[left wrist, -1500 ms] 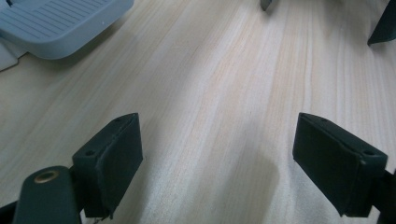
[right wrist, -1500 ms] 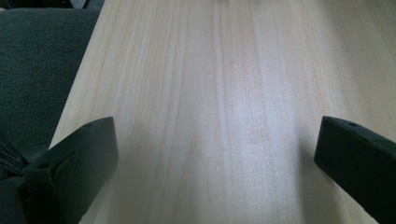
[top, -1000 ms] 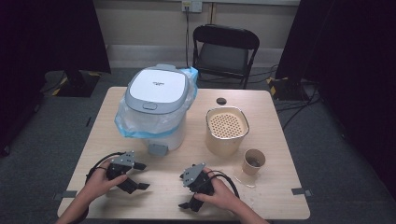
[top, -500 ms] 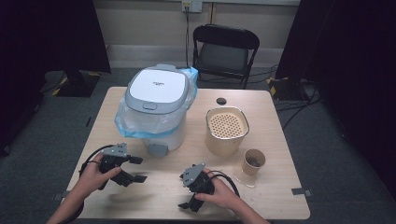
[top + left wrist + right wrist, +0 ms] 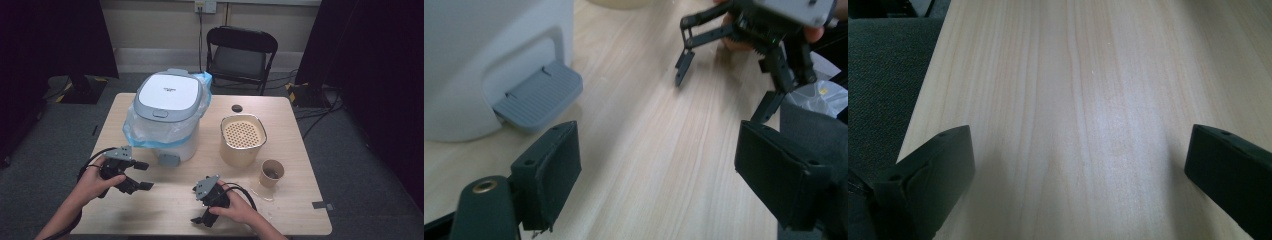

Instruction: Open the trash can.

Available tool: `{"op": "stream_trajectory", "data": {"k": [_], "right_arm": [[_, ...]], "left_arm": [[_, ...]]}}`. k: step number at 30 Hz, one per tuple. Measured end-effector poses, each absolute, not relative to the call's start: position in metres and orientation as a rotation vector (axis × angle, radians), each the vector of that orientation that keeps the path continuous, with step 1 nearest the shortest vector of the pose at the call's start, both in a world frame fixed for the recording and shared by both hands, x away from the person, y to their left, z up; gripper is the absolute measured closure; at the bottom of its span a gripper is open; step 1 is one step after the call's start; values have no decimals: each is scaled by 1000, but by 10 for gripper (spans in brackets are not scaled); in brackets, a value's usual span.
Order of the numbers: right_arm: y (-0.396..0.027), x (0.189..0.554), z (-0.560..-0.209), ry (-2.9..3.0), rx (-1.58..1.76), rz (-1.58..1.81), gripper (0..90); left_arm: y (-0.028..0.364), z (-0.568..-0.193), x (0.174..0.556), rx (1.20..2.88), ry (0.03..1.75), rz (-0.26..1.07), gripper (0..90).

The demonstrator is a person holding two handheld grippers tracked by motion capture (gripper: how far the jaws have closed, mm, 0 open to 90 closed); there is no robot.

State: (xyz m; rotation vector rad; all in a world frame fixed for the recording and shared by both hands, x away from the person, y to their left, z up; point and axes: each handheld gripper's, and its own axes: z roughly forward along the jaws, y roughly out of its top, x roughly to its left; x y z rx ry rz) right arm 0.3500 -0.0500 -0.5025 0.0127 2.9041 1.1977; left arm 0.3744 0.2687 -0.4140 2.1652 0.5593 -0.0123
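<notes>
Item: my left gripper (image 5: 137,175), lifted off the table (image 5: 165,210) over the last second, is now hovering jaws apart, empty, the bin's grey pedal (image 5: 539,95) just ahead of its left finger. My right gripper (image 5: 205,214) is resting low, released, grasping nothing.

Wooden table (image 5: 300,150) with bin (image 5: 167,117), canister (image 5: 242,140), cup (image 5: 271,173)
</notes>
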Motion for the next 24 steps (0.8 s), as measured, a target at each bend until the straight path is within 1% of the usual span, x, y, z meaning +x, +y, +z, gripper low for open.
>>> {"op": "stream_trajectory", "data": {"k": [7,24], "right_arm": [[-50,350,-502,2907,19,1194,0],[-50,350,-502,2905,13,1195,0]], "left_arm": [[266,-393,378,2150,562,-4,182],[261,-361,384,2128,603,18,167]]}}
